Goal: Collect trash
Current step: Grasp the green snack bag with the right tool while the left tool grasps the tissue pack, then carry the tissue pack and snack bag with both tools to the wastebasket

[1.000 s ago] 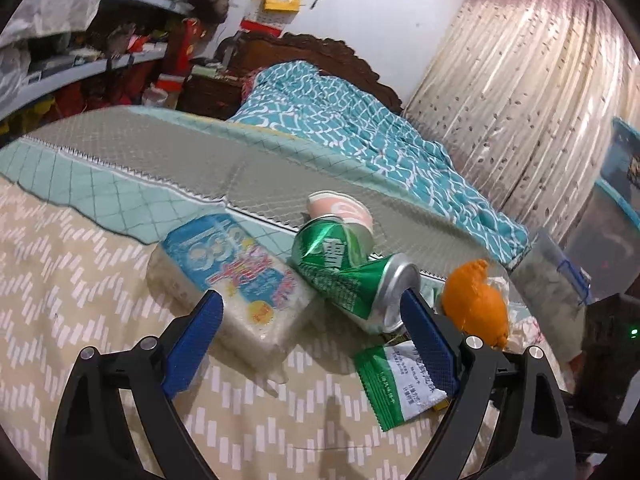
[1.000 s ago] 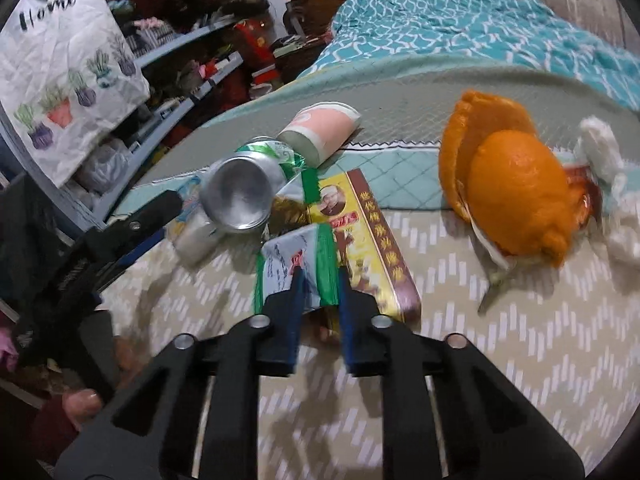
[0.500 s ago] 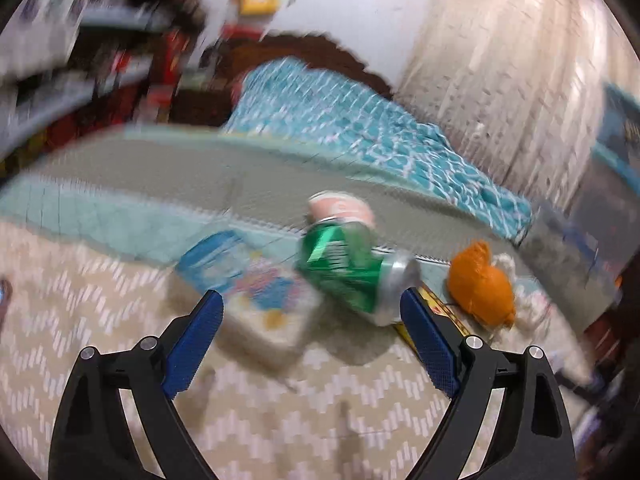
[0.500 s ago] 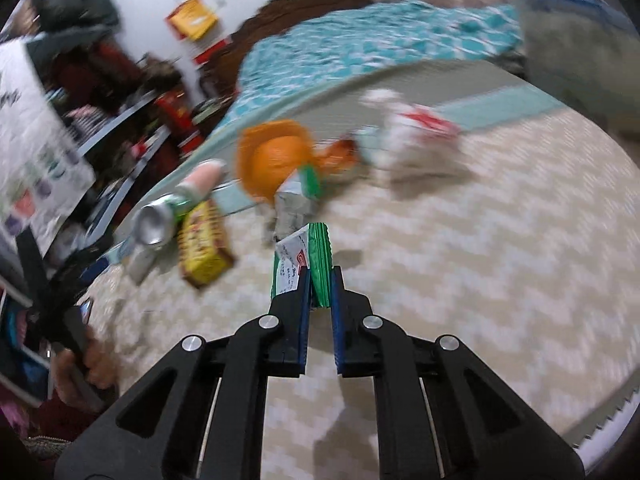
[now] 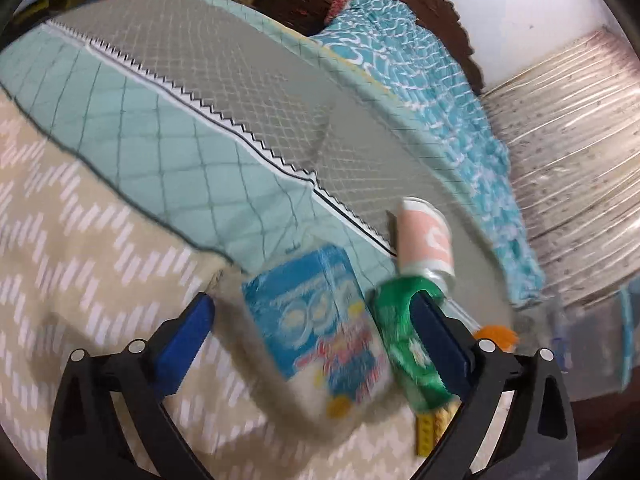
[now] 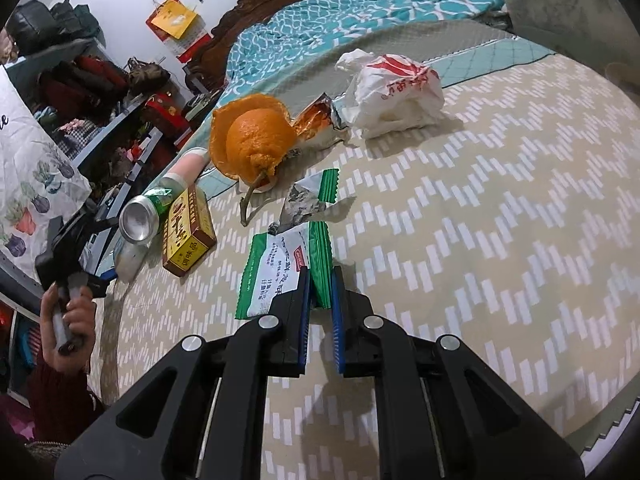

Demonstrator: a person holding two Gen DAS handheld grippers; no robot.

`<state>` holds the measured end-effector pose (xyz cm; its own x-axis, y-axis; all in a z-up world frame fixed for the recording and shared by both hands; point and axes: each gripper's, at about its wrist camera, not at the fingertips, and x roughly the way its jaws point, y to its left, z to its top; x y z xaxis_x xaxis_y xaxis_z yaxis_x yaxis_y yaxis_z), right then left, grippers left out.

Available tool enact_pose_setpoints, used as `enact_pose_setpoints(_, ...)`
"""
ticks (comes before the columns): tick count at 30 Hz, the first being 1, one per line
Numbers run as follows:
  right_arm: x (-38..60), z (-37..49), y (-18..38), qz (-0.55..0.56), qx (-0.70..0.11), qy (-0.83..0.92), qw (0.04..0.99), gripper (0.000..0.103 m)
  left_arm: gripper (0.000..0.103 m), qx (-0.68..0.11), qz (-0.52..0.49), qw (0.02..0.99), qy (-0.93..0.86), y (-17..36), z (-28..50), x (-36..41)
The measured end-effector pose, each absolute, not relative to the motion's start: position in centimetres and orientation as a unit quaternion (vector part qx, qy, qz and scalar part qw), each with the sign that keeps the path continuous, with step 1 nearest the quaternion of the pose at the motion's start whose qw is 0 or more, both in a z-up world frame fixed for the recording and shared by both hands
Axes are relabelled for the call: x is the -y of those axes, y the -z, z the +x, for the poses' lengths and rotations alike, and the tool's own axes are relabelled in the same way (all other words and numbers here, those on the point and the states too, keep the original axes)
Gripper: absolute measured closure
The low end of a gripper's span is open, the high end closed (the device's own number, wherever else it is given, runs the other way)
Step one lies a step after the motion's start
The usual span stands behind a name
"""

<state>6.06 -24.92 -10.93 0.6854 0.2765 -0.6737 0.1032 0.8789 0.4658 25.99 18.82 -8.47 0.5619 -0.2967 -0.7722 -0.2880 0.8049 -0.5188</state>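
Covering bed: chevron quilt; shelves left, trash scattered.

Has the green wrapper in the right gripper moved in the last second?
Yes. The green wrapper, pinched in the right gripper, was against the yellow box; now it sits away from it, toward the bare bedspread.

My left wrist view is smeared by motion blur: the blue-printed tissue pack and the green drink can beside it lose their lettering, though my left gripper's blue pads stay crisp. My right wrist view is sharp, with print readable on the green-and-white foil sachet. Indoor light is even and fairly bright, casting soft shadows right of the white plastic bag. Fisheye bending curves both edges into dark corners.
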Motion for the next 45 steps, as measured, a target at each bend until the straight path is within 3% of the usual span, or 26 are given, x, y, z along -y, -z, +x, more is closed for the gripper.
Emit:
enact_pose_setpoints(1, 25.0, 6.0, 10.9, 0.241, -0.393, -0.048, 0.886, 0.09, 0.023, -0.467, -0.291, 0.835, -0.01, 8.4, 26.2, -18.3)
enact_pose_setpoints(2, 25.1, 5.9, 10.9, 0.24, -0.392, -0.047, 0.887, 0.09, 0.047, -0.467, -0.274, 0.841, -0.017, 8.4, 26.1, -18.0)
enact_pose_setpoints(7, 25.8, 5.4, 11.2, 0.246, -0.397, -0.05, 0.883, 0.087, 0.053, -0.458, -0.256, 0.851, 0.004, 8.6, 23.3, -19.4)
enact_pose_setpoints(11, 26.2, 5.5, 11.6, 0.264, -0.395, -0.061, 0.878, 0.083, 0.053, -0.455, -0.253, 0.852, 0.048, 8.8, 18.9, -20.9)
enact_pose_setpoints(14, 25.6, 5.5, 11.4, 0.257, -0.385, -0.077, 0.883, 0.067, 0.052, -0.466, -0.226, 0.849, 0.103, 8.8, 16.1, -19.9)
enact_pose_setpoints(16, 24.9, 5.6, 11.1, 0.251, -0.379, -0.089, 0.886, 0.045, 0.051, -0.472, -0.202, 0.848, 0.135, 8.7, 14.5, -17.8)
enact_pose_setpoints(18, 23.9, 5.7, 10.9, 0.231, -0.378, -0.085, 0.893, 0.038, 0.051, -0.473, -0.191, 0.845, 0.159, 8.7, 13.7, -16.1)
enact_pose_setpoints(27, 25.0, 4.8, 10.8, 0.238, -0.375, -0.075, 0.893, 0.038, 0.049, -0.497, -0.117, 0.81, 0.288, 9.2, 13.1, -2.0)
enact_pose_setpoints(31, 26.3, 4.9, 11.0, 0.268, -0.375, -0.076, 0.884, 0.041, 0.037, -0.495, -0.067, 0.818, 0.286, 9.0, 12.9, 2.3)
enact_pose_setpoints(35, 26.1, 5.9, 9.1, 0.176, -0.366, -0.077, 0.911, 0.037, 0.015, -0.49, -0.024, 0.834, 0.252, 8.2, 11.7, 2.8)
enact_pose_setpoints(37, 25.1, 7.0, 8.6, 0.103, -0.382, -0.108, 0.912, 0.024, 0.015, -0.487, -0.015, 0.839, 0.244, 7.7, 10.7, 2.4)
enact_pose_setpoints(43, 21.2, 8.0, 9.8, -0.121, -0.398, -0.181, 0.891, 0.013, 0.014, -0.504, 0.033, 0.83, 0.238, 8.0, 9.1, 3.1)
enact_pose_setpoints(45, 21.0, 8.5, 10.3, -0.134, -0.412, -0.2, 0.879, 0.013, 0.014, -0.51, 0.035, 0.824, 0.244, 8.3, 9.2, 4.0)
